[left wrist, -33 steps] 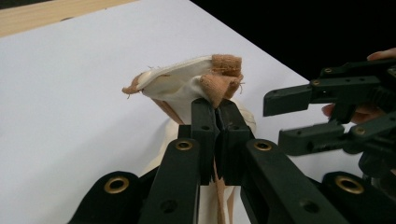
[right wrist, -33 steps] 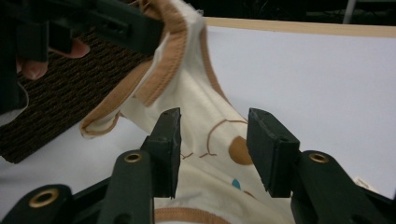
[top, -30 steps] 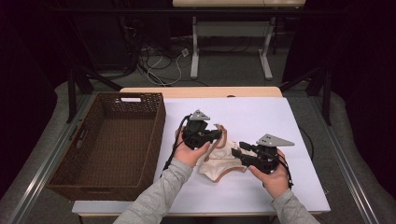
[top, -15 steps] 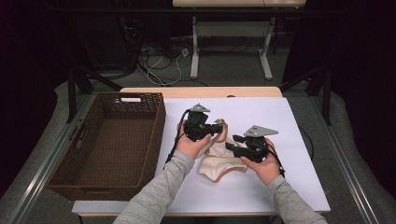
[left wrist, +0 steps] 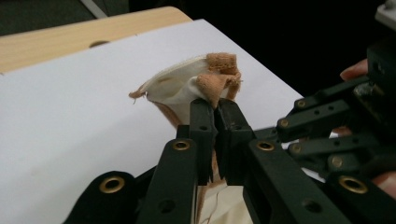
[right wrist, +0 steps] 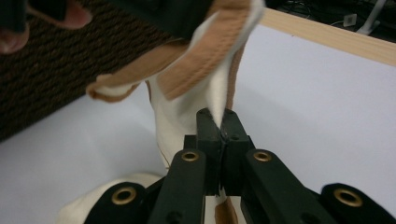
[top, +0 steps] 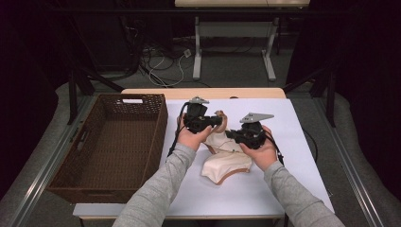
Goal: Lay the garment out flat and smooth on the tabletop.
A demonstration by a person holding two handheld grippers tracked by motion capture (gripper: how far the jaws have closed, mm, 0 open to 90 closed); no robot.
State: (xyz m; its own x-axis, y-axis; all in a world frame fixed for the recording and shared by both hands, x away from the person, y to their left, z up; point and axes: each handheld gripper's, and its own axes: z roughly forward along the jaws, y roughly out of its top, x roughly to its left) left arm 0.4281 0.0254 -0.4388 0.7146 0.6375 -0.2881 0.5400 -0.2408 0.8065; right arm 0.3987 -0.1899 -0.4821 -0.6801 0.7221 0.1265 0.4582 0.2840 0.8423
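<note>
Beside the wicker basket (top: 108, 146), both grippers pinch one cream garment (top: 227, 158); left gripper (top: 217, 120) clamps its tan-trimmed top edge, right gripper (top: 230, 135) a fold just below; the rest trails toward the person on the white table (top: 283, 179).

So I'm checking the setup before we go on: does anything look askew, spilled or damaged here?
Nothing looks damaged or spilled. The cream and tan garment is bunched, partly lifted off the white table, pinched by the left claw and the right claw. The wicker basket sits square beside it.
</note>
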